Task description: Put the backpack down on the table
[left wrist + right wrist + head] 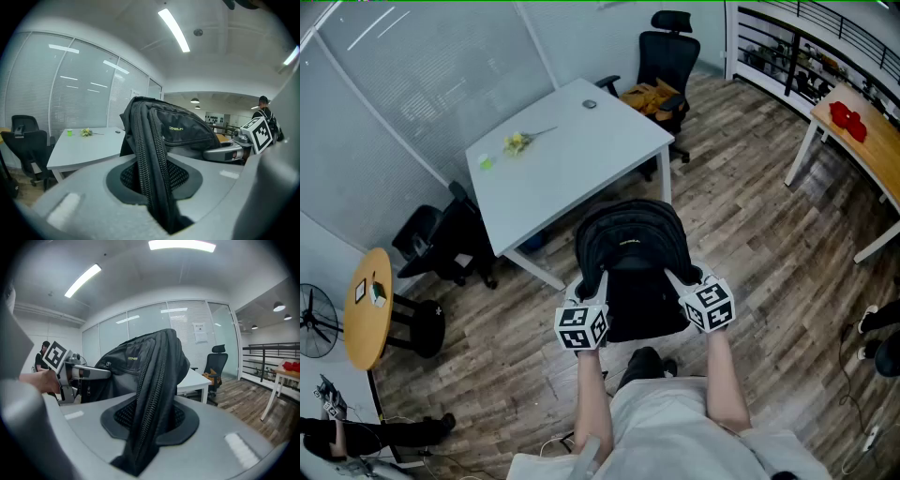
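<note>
You hold the backpack [630,267] off the floor, with the table [572,159] at its 11 o'clock. The left gripper [592,289] and right gripper [678,278] each clamp a zippered edge. Either thin fold may slip free and tip the bag floorward.

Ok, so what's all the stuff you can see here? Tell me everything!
backpack: one, black, held up in the air, in front of the table, not on it
table: one, white, beyond the backpack
flowers: one small bunch, yellow, on the table
small thing: one, green, on the table by the flowers
office chairs: two, black, one past the table's far corner, the other at its left
round side table: one, wooden, far left
long desk: one, wooden, at right
red things: a few, on the long desk
left claw: one, grey, shut on the backpack's zipped edge
right claw: one, grey, shut on its other edge
</note>
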Available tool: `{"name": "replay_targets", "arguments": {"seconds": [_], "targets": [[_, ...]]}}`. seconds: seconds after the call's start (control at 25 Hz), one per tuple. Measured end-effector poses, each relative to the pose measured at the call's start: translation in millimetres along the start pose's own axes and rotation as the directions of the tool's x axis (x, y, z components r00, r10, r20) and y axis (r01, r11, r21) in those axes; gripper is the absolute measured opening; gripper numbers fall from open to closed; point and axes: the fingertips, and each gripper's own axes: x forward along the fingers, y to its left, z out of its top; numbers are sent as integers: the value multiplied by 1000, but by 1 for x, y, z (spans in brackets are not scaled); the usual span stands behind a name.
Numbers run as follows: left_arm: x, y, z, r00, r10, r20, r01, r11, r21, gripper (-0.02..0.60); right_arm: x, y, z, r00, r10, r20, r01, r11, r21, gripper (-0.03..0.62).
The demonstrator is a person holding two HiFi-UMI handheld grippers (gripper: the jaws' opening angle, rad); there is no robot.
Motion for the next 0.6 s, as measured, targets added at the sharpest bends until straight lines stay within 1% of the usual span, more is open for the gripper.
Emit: {"name": "replay_targets", "arguments": {"seconds": [0.24,0.4,0.6], "targets": [[5,-13,10,1000,-25,11,25,1000,13,78,-8,-11,7,1000,-24,16,24,1000,0,91],[3,-14,13,999,-33,13,33,999,21,77,-7,-11,9,999,-29,22,29,1000,4,91],[9,-8,15,999,-33,17,33,999,21,75,-2,-13,11,999,-17,28,17,1000,9,94]]}}
